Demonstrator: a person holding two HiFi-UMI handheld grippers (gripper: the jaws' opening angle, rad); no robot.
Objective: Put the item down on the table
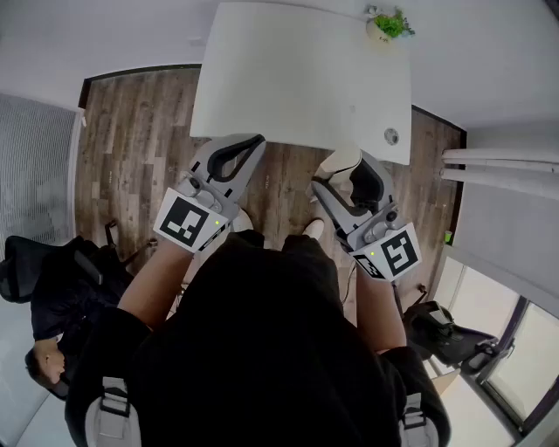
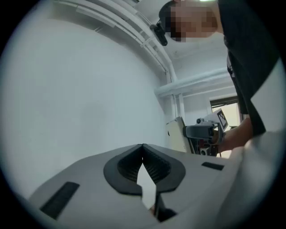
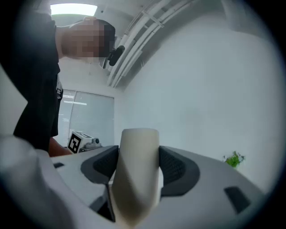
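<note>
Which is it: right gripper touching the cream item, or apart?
Touching. The right gripper view shows the right gripper with both dark pads pressed flush against the sides of the cream item, with no gap on either side.

Small green potted plant (image 1: 389,24) far ahead to the right, dark wood plank floor (image 1: 131,131) underfoot, black chair (image 1: 44,279) at the left edge, white pipes (image 1: 502,159) along the right wall.

Big white table (image 1: 297,79) ahead, most of its top bare, small green plant (image 1: 389,24) in the far right corner, little round thing (image 1: 391,136) near the right edge, open wood floor (image 1: 140,131) to the left
</note>
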